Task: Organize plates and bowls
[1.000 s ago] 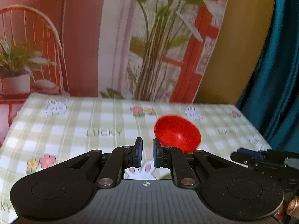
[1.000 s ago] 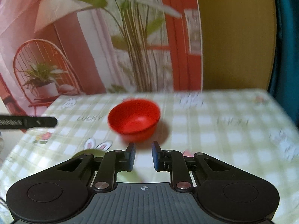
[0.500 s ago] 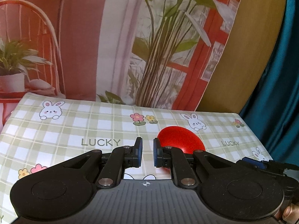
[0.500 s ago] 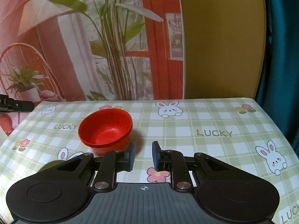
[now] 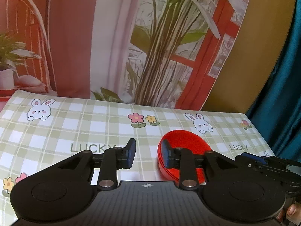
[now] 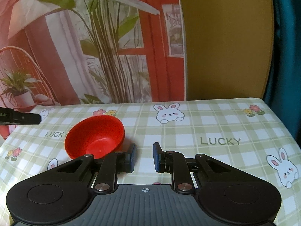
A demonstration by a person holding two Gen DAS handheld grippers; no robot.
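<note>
A red bowl rests on the checked tablecloth; doubled rim lines suggest a second bowl nested in it. My left gripper hangs low over the cloth just left of it, jaws opening, with only the bowl's left rim edging into the gap behind the right pad. No pad presses on the bowl. In the right wrist view the bowl lies ahead and to the left of my right gripper, which stands slightly open over bare cloth. The left gripper's tip shows at the far left, apart from the bowl.
The right gripper's body is close by the bowl's right side, with a person's fingertips at the corner. A printed backdrop rises behind the table's far edge. A teal curtain hangs beyond the right edge.
The left jaws have spread from nearly shut to a clear gap. Both grippers have come forward and lower over the table; the bowl now sits further left in the right wrist view.
</note>
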